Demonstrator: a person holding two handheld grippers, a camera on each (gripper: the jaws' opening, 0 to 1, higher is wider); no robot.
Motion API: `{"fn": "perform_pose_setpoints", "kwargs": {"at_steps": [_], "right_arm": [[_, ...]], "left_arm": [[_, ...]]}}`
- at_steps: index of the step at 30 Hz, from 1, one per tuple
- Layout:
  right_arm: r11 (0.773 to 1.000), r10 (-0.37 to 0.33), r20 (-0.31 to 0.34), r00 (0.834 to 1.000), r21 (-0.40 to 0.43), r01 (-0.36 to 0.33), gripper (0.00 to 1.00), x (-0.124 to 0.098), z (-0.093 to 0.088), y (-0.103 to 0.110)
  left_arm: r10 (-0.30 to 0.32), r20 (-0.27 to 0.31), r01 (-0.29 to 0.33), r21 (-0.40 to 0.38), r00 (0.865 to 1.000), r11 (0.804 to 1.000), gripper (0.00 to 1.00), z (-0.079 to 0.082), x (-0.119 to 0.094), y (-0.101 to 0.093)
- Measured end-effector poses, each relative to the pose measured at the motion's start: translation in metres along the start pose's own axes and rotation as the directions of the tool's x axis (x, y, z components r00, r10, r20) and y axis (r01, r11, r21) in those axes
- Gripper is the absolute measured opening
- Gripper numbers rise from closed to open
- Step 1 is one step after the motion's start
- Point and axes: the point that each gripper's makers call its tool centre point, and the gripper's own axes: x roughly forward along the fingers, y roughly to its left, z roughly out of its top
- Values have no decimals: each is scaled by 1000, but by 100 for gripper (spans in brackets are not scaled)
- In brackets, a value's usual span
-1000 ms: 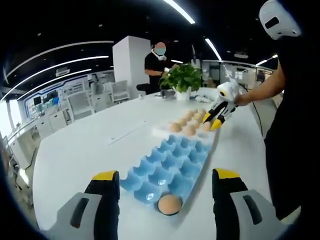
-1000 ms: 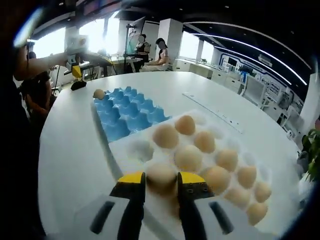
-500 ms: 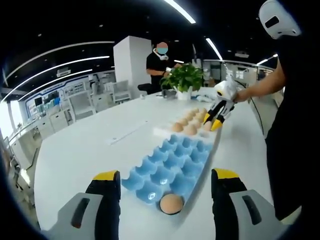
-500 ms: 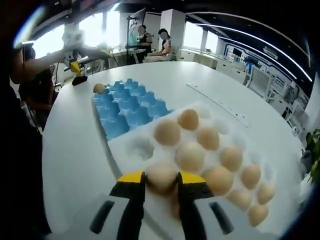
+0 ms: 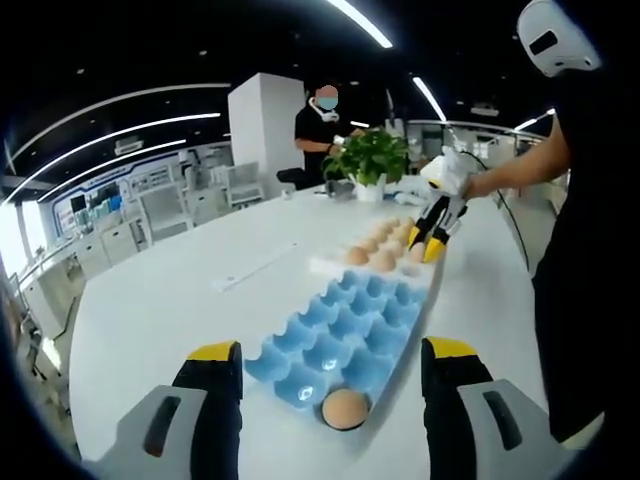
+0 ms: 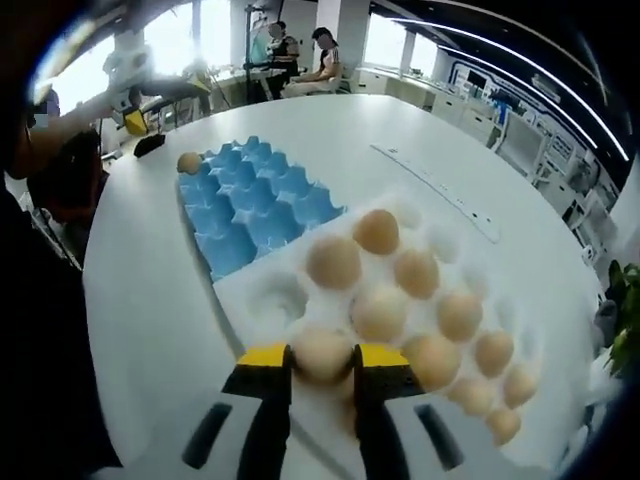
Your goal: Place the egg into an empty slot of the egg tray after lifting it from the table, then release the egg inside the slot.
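Above the white tray (image 6: 250,300), my right gripper (image 6: 323,358) pinches an egg (image 6: 322,352); squeezing risks cracking it. My left gripper (image 5: 330,352) gapes wide.

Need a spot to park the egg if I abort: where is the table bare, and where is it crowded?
Free: the wide white tabletop left of the blue moulded egg tray in the left gripper view, and that tray's empty cups. Crowded: the white egg tray, packed with tan eggs, where the right tool grips one egg.
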Motion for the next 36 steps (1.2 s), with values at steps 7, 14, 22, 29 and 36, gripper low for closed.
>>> {"fn": "perform_pose_setpoints", "kwargs": {"at_steps": [7, 14, 22, 29, 36], "right_arm": [[1000, -16, 34, 999, -6, 16, 23, -14, 8, -2], [1000, -11, 20, 1000, -19, 11, 23, -15, 5, 1], [999, -14, 10, 1000, -43, 14, 23, -15, 4, 1], [998, -19, 2, 1000, -56, 19, 23, -17, 4, 0], [997, -16, 3, 1000, -71, 16, 24, -17, 8, 2]], "left_arm": [[2, 2, -2, 0, 1000, 1000, 74, -1, 0, 1], [-2, -3, 2, -10, 1000, 1000, 74, -5, -2, -1], [2, -10, -2, -14, 1000, 1000, 74, -8, -3, 0], [6, -12, -6, -14, 1000, 1000, 74, -9, -4, 1], [4, -12, -4, -14, 1000, 1000, 73, -10, -4, 1]]}}
